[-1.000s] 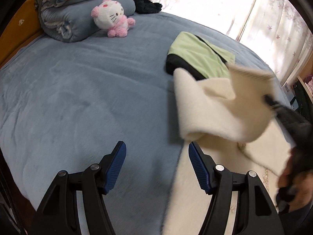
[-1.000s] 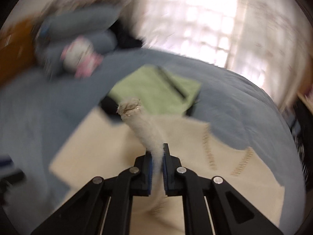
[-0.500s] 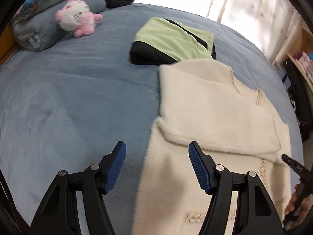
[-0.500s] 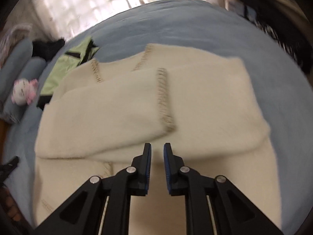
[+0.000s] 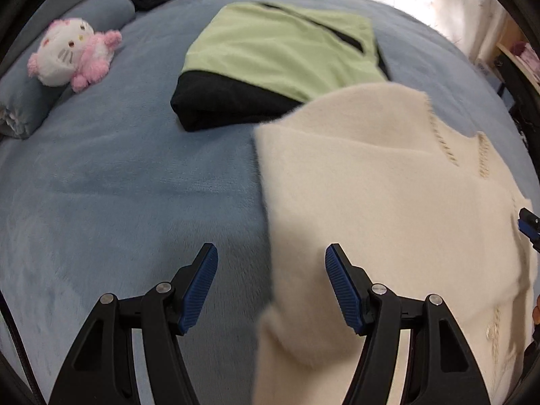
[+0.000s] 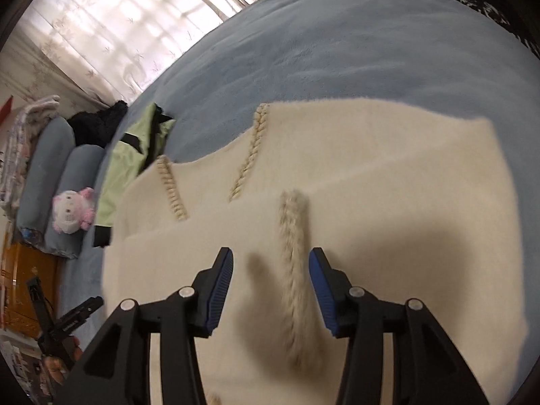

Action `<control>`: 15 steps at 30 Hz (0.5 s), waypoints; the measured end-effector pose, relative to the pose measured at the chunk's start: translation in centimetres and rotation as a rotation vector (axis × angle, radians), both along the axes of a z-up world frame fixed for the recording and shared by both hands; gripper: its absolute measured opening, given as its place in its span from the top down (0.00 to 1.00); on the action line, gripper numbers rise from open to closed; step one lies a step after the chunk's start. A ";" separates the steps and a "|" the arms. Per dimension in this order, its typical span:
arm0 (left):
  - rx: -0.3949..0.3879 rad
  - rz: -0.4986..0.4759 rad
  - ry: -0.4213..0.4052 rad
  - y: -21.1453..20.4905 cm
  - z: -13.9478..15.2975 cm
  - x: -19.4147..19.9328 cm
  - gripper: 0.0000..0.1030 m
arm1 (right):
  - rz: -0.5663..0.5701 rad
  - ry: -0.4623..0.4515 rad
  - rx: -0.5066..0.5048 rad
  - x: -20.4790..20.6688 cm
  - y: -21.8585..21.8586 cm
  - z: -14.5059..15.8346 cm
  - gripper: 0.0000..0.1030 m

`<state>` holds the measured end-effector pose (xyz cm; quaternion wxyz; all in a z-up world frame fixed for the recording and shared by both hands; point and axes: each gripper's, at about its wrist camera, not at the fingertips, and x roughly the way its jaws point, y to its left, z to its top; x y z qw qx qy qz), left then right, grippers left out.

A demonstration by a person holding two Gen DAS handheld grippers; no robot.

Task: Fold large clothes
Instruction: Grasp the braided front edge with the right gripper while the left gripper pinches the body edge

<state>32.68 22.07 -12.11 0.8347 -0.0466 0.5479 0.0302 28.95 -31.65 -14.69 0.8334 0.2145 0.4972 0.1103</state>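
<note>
A cream fuzzy sweater [image 5: 388, 202] with braided trim lies on the blue bed, a sleeve folded across its body. My left gripper [image 5: 271, 283] is open above the sweater's left edge, holding nothing. My right gripper [image 6: 270, 287] is open over the folded sleeve [image 6: 337, 222]; the sleeve's braided cuff [image 6: 293, 246] lies between the fingers. The right gripper's tip shows at the right edge of the left wrist view [image 5: 528, 224]. The left gripper shows at the lower left of the right wrist view [image 6: 64, 324].
A folded green and black garment [image 5: 280, 57] lies just beyond the sweater, also in the right wrist view [image 6: 131, 165]. A pink and white plush toy [image 5: 72, 55] leans on grey bolsters [image 6: 50, 182]. Curtains [image 6: 111, 30] hang behind the blue blanket [image 5: 101, 185].
The right gripper carried the sleeve across the sweater, laid it down, let go and opened wide. The left gripper moved forward and right toward the sweater's edge, staying open.
</note>
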 end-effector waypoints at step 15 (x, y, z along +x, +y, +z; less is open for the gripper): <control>0.115 0.018 -0.162 -2.1 0.6 1.8 0.94 | 0.050 -0.298 -0.112 -2.8 1.0 3.8 0.87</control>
